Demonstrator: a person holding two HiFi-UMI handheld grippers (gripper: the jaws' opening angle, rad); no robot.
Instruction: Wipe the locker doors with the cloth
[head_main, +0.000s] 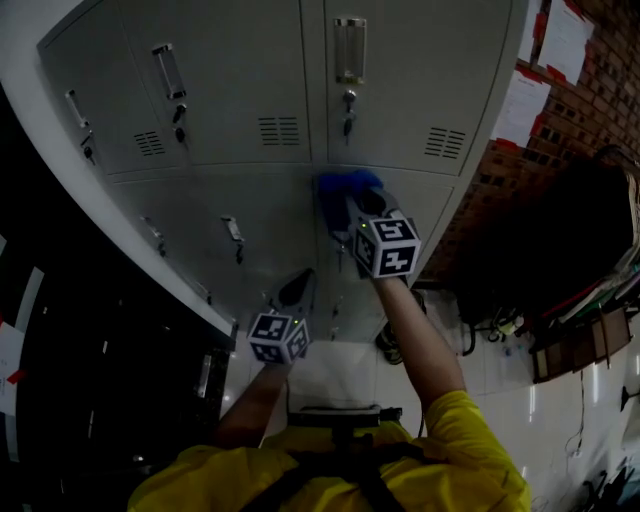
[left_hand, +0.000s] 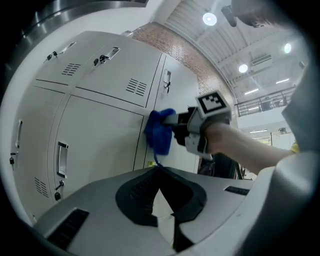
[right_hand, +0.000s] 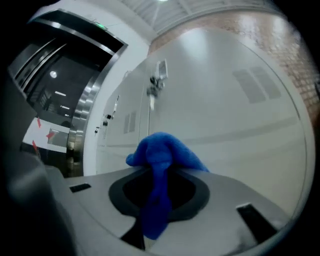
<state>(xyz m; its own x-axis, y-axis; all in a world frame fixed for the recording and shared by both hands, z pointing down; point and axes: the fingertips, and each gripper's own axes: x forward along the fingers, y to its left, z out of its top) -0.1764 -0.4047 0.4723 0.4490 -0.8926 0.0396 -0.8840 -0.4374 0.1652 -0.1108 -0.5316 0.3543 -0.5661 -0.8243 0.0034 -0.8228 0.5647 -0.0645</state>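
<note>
Grey locker doors (head_main: 400, 90) fill the head view, each with a handle and a small key lock. My right gripper (head_main: 352, 215) is shut on a blue cloth (head_main: 343, 190) and holds it against a lower door near the seam between two doors. In the right gripper view the cloth (right_hand: 162, 155) bulges over the jaws of that gripper (right_hand: 159, 172), with the door (right_hand: 225, 115) just beyond. My left gripper (head_main: 298, 288) hangs lower and to the left, away from the doors. The left gripper view shows the left gripper (left_hand: 160, 172) with tips together and nothing held, below the cloth (left_hand: 159, 131).
A brick wall (head_main: 590, 90) with paper sheets (head_main: 522, 105) stands right of the lockers. Dark bags and clutter (head_main: 560, 240) lie on the floor at the right. A dark glass front (head_main: 60, 380) borders the lockers on the left. Pale floor tiles (head_main: 340, 375) show below.
</note>
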